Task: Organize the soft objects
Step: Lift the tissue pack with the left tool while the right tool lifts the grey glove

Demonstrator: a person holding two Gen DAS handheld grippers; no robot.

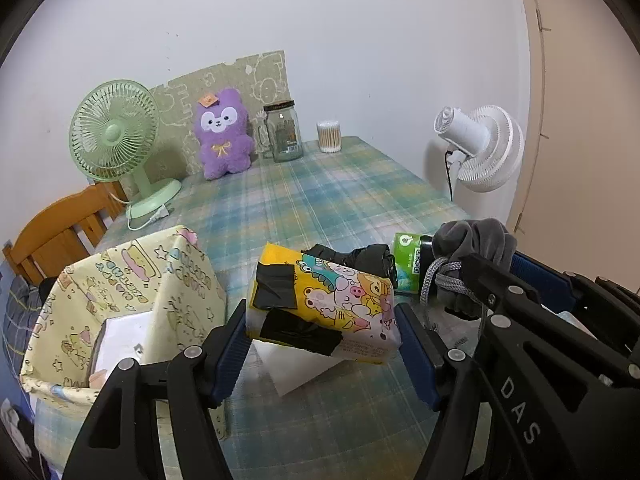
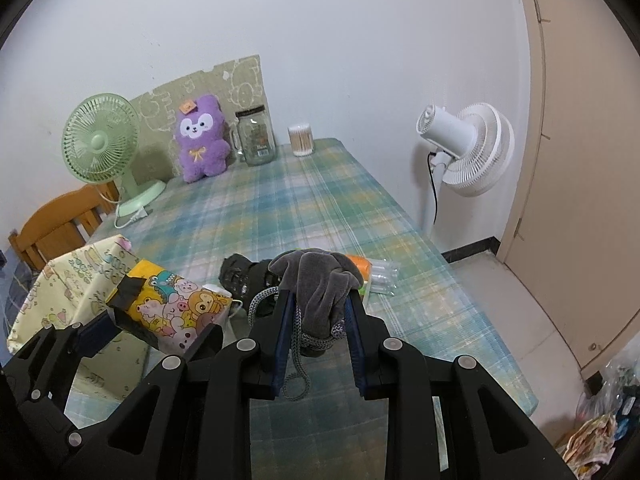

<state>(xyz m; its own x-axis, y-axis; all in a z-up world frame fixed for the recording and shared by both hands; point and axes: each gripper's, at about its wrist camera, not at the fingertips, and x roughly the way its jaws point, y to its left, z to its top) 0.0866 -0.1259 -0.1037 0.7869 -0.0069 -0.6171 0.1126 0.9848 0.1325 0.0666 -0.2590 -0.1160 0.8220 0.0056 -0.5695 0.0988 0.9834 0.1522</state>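
My left gripper (image 1: 320,330) is shut on a yellow cartoon-print tissue pack (image 1: 324,300) patched with black tape, held above the plaid table (image 1: 320,200); it also shows in the right wrist view (image 2: 172,308). My right gripper (image 2: 320,308) is shut on a grey drawstring pouch (image 2: 320,292), which also shows in the left wrist view (image 1: 468,256). A cream fabric storage box (image 1: 132,300) stands open at the left with white items inside. A black cloth bundle (image 1: 352,258) and a green tissue pack (image 1: 408,260) lie on the table behind.
At the back stand a green desk fan (image 1: 116,140), a purple plush (image 1: 224,132), a glass jar (image 1: 285,130) and a cotton swab tub (image 1: 329,136). A white floor fan (image 1: 480,148) is right of the table. A wooden chair (image 1: 60,232) is left. A clear packet (image 2: 380,272) lies near the pouch.
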